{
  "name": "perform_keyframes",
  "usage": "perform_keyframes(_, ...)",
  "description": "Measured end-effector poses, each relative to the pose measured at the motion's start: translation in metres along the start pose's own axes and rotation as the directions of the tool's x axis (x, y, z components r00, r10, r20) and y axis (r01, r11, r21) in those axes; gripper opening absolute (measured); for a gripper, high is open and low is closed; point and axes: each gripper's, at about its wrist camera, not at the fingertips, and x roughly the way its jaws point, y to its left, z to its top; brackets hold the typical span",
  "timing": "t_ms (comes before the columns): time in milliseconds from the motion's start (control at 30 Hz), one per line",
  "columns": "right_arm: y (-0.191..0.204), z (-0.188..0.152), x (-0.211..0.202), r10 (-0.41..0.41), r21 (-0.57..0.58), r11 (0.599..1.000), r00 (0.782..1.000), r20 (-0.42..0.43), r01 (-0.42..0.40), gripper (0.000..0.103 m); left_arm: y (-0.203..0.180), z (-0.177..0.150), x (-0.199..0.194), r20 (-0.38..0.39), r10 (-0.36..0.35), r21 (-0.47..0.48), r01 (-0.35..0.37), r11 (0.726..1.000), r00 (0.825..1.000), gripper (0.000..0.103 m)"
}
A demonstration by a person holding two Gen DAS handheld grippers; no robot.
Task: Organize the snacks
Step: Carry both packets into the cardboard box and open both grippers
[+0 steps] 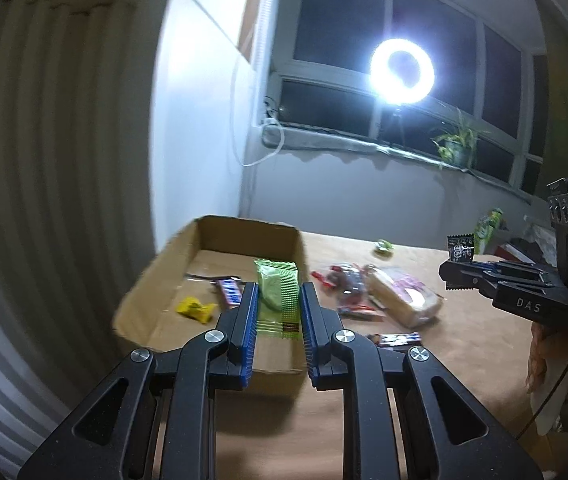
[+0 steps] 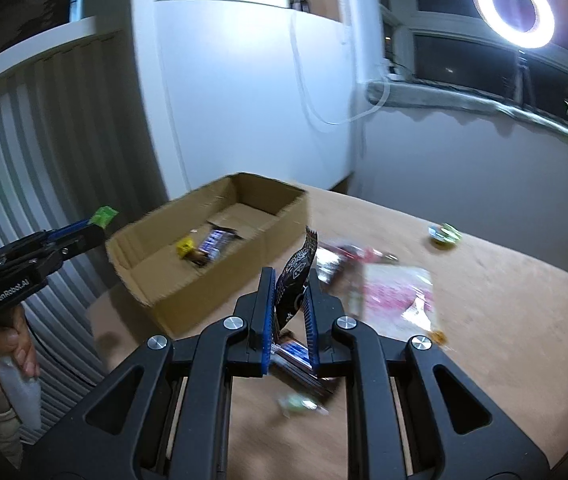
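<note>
My left gripper is shut on a green snack packet, held above the near end of an open cardboard box. Inside the box lie a yellow candy and a dark blue-lettered bar. My right gripper is shut on a dark patterned sachet that stands upright between the pads, above the table to the right of the box. In the left wrist view the right gripper shows at the right edge with the sachet. The left gripper shows at the left of the right wrist view.
Loose snacks lie on the brown table: a red-and-clear wrapped pile, a pink-and-white bag, a dark bar and a small green-yellow sweet. A ring light glares from the window sill; ribbed curtain hangs left.
</note>
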Motion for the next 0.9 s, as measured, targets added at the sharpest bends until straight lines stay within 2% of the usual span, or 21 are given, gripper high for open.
perform_keyframes(300,0.049,0.029,0.038,0.073,-0.077,0.994,0.997,0.007,-0.072,0.014,0.032,0.009,0.002,0.022,0.037,-0.023,-0.036,0.999,0.999,0.018)
perform_keyframes(533,0.07,0.05,0.079,0.1,-0.116,0.988,0.995,-0.011,-0.101,0.014,0.049,0.016,0.019,0.023,0.03,-0.032,-0.029,0.999,0.999,0.019)
perform_keyframes(700,0.075,0.057,0.121,0.11,-0.119,0.986,0.993,-0.035,-0.114,0.014,0.062,0.013,0.043,-0.009,0.01,-0.049,-0.01,0.999,1.0,0.019)
perform_keyframes(733,0.074,0.057,0.132,0.105,-0.125,0.986,0.993,-0.062,-0.112,0.025,0.064,0.012,0.049,-0.02,0.005,-0.054,-0.006,0.999,1.0,0.019)
perform_keyframes(767,0.073,0.056,0.14,0.095,-0.129,0.986,0.991,-0.089,-0.106,0.048,0.066,0.01,0.056,-0.038,0.0,-0.058,-0.002,0.998,0.999,0.019)
perform_keyframes(800,0.071,0.054,0.143,0.081,-0.127,0.988,0.992,-0.097,-0.093,0.056,0.067,0.006,0.065,-0.069,0.0,-0.057,-0.004,0.998,0.998,0.023)
perform_keyframes(867,0.065,0.051,0.132,0.073,-0.109,0.991,0.996,-0.059,-0.079,0.068,0.069,-0.001,0.071,-0.103,0.028,-0.065,-0.035,0.997,0.994,0.045)
perform_keyframes(900,0.063,0.049,0.127,0.063,-0.106,0.992,0.997,-0.049,-0.068,0.071,0.071,-0.005,0.068,-0.101,0.036,-0.077,-0.044,0.996,0.994,0.066)
